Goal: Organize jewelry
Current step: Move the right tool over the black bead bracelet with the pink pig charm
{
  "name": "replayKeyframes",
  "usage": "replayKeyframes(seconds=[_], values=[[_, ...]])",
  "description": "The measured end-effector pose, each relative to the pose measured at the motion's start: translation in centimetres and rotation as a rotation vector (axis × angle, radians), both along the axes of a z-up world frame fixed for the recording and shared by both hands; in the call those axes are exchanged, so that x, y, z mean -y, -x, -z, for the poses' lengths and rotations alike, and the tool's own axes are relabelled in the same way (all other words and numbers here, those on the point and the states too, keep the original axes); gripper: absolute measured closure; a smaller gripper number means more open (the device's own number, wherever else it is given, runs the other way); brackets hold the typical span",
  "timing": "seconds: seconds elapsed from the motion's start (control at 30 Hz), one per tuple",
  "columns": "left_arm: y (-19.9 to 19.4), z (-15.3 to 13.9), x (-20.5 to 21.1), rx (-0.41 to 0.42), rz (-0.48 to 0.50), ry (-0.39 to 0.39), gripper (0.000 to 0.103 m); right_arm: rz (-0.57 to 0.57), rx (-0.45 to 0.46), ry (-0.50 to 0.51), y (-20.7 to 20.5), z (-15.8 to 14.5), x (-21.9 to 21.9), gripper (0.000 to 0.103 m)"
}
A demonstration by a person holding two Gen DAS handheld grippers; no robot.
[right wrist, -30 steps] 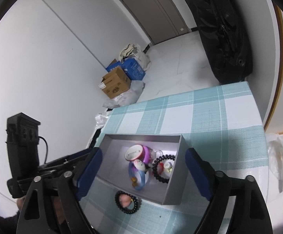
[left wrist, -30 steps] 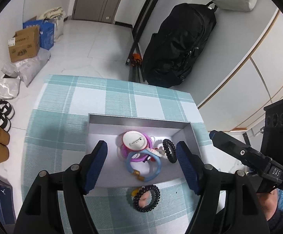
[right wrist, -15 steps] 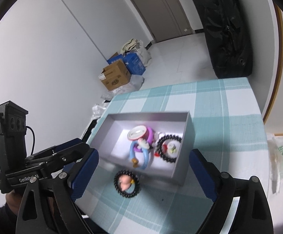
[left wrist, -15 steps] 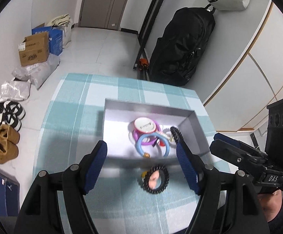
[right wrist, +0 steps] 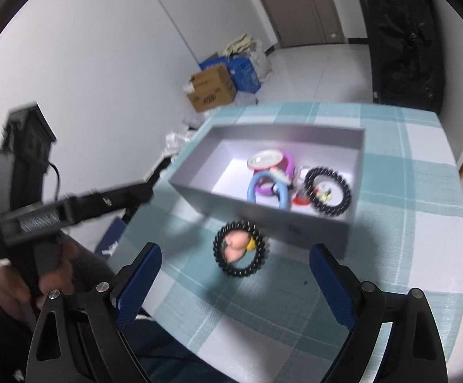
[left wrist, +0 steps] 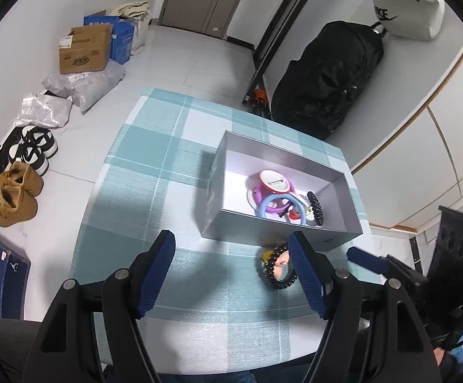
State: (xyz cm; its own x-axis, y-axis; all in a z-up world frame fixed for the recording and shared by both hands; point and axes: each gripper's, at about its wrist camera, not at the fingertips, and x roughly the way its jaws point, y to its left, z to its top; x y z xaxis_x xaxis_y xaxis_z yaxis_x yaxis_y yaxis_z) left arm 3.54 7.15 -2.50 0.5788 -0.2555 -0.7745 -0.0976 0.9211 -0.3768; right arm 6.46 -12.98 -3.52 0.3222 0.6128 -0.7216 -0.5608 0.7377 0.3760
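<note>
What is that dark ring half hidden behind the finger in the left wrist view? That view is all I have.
Observer: The right wrist view shows it whole: a black bead bracelet with a pink and yellow charm inside, flat on the checked cloth just outside the grey box.
Operator: Is the right hand-held gripper holding anything?
Observer: No. The right hand-held gripper is open and empty, with that bracelet framed between its wide-set fingers.
Operator: And the dark beads inside the box?
Observer: They are a second black bead bracelet, a full ring lying flat near the box's right end.
</note>
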Motion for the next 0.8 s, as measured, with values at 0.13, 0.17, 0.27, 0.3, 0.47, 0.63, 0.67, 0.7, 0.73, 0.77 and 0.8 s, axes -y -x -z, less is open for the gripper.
replayKeyframes(seconds=[0.13, 0.17, 0.27, 0.3, 0.47, 0.63, 0.67, 0.7, 0.73, 0.77, 0.8], values=[[0.0, 0.4, -0.9, -0.022, -0.017, 0.007, 0.034, -0.024, -0.002, 0.086, 0.1, 1.4, -1.8, 0.009], [0.0, 0.4, -1.1, -0.027, -0.020, 0.012, 0.034, -0.017, -0.009, 0.110, -0.1, 1.9, -2.2, 0.009], [0.0, 0.6, -1.5, -0.036, -0.026, 0.017, 0.034, 0.006, -0.038, 0.132, -0.8, 2.9, -2.7, 0.017], [0.1, 0.6, -1.6, -0.037, -0.027, 0.015, 0.034, 0.010, -0.039, 0.139, -0.9, 3.1, -2.9, 0.019], [0.3, 0.6, -2.1, -0.036, -0.027, 0.026, 0.034, 0.003, -0.003, 0.191, -0.8, 3.3, -4.3, 0.019], [0.4, 0.5, -2.5, -0.035, -0.034, 0.048, 0.034, -0.019, 0.035, 0.257, -0.1, 3.7, -5.5, 0.026], [0.4, 0.5, -2.5, -0.035, -0.033, 0.050, 0.034, -0.022, 0.036, 0.264, 0.0, 3.8, -5.7, 0.028], [0.4, 0.5, -2.5, -0.033, -0.032, 0.051, 0.034, -0.021, 0.044, 0.274, 0.1, 3.7, -5.9, 0.030], [0.4, 0.5, -2.4, -0.032, -0.028, 0.050, 0.034, -0.019, 0.053, 0.281, 0.2, 3.6, -6.1, 0.032], [0.4, 0.4, -2.3, -0.029, -0.022, 0.049, 0.034, -0.018, 0.056, 0.288, 0.3, 3.6, -6.1, 0.034], [0.4, 0.3, -2.2, -0.022, -0.016, 0.047, 0.034, -0.016, 0.060, 0.291, 0.4, 3.6, -6.2, 0.044]])
